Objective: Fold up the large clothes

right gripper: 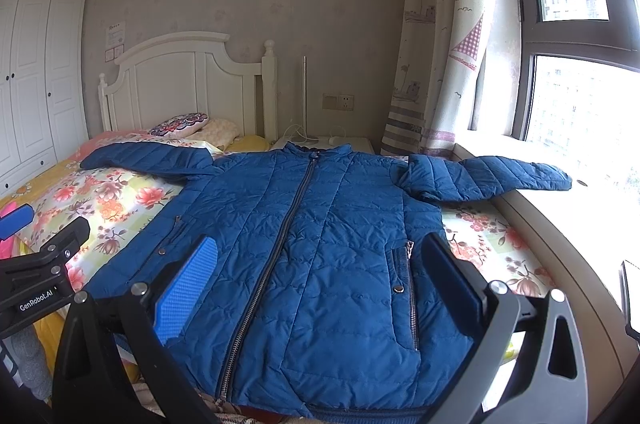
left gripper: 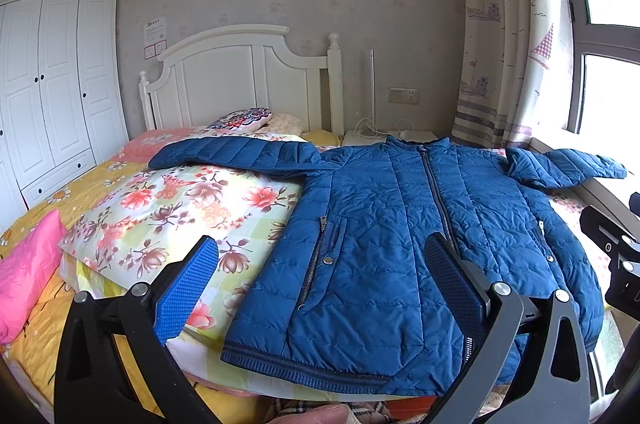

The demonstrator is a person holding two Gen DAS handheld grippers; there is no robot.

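Jacket (right gripper: 312,244) flat on bed (right gripper: 492,244), zipped, sleeves spread. Left gripper (left gripper: 320,288) and right gripper (right gripper: 320,288) both released, empty, above hem. Best start: pinch one sleeve (right gripper: 512,175) cuff, fold inward.

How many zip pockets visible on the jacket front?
2. One zip pocket sits right of the jacket centre zipper, the other left of it near the floral quilt. Any inside pockets are hidden.

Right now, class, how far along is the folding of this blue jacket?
Done: the blue jacket lies flat on the bed, zipped, sleeves spread. In hand: nothing; the left tongs and right tongs hover open. Left: every fold, sleeves first, probably.
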